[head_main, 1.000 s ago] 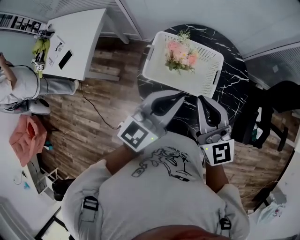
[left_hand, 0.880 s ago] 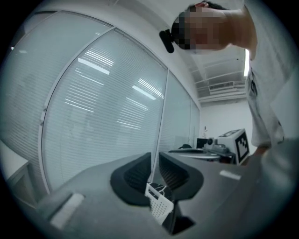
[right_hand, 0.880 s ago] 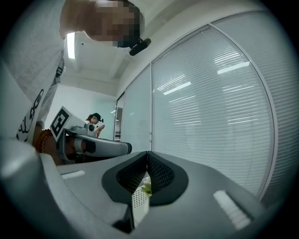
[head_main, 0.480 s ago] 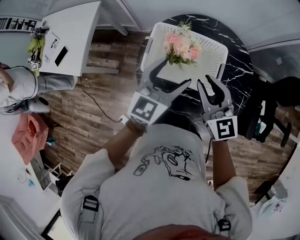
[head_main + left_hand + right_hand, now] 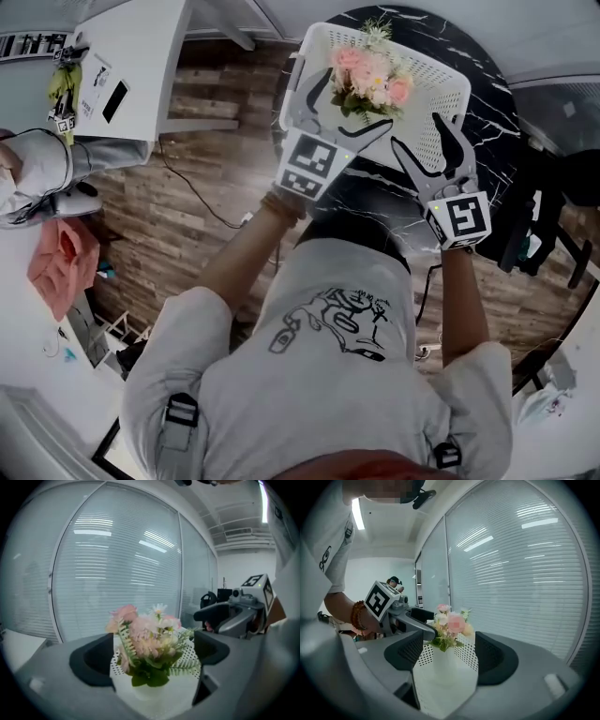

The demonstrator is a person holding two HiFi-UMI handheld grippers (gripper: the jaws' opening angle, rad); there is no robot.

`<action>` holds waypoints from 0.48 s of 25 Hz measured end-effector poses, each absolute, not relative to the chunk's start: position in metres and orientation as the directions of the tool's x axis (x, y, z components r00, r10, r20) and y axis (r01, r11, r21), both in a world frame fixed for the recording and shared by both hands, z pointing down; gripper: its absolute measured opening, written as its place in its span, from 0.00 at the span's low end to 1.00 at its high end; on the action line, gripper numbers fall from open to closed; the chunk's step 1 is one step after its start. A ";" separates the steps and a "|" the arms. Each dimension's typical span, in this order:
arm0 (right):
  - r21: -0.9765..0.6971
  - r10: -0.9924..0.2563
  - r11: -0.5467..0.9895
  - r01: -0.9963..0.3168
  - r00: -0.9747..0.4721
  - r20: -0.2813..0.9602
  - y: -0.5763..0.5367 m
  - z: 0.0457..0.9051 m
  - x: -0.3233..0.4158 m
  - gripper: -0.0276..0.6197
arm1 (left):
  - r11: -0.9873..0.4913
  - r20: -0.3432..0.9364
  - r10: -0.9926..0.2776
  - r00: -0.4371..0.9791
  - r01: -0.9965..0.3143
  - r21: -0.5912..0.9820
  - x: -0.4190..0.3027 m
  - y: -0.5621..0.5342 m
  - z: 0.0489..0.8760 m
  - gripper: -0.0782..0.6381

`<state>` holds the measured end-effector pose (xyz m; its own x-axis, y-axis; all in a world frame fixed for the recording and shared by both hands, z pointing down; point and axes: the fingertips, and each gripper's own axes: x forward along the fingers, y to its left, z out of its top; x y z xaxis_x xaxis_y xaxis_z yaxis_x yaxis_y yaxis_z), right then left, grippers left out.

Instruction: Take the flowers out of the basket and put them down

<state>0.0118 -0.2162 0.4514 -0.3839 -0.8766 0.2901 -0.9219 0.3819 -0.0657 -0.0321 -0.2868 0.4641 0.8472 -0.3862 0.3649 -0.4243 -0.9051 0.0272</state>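
The task is only at its start, and nothing is taken out yet. The left gripper (image 5: pixel 356 98) is at the near rim of the basket (image 5: pixel 441 84). Its jaws have just opened wide and frame the flowers (image 5: pixel 373 80) without pressing them. This small upright bunch, pink and cream with green leaves, stands in the basket's left part. The right gripper (image 5: pixel 419 131), its jaws also just opened, is empty. Lifting the flowers out and putting them down remain.

A round black marble table (image 5: pixel 487 98) is sitting just ahead of my left gripper (image 5: pixel 354 101) and my right gripper (image 5: pixel 418 131). It is carrying one thing directly: a white perforated basket (image 5: pixel 441 71), which is resting in front of both pairs of jaws. The table is standing on a wood-plank floor (image 5: pixel 187 216).
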 end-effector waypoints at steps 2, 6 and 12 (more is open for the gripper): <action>-0.066 -0.863 0.401 -0.914 -0.401 0.309 -0.223 0.460 0.013 0.59 | -0.902 0.377 -0.392 0.839 -0.431 0.019 -0.030 -0.296 0.469 0.85; -0.087 -0.826 0.441 -0.893 -0.442 0.350 -0.241 0.476 0.011 0.61 | -0.901 0.388 -0.395 0.833 -0.434 0.016 -0.028 -0.315 0.477 0.85; -0.079 -0.776 0.500 -0.863 -0.486 0.402 -0.266 0.505 0.001 0.65 | -0.899 0.389 -0.386 0.836 -0.436 0.045 -0.026 -0.330 0.482 0.83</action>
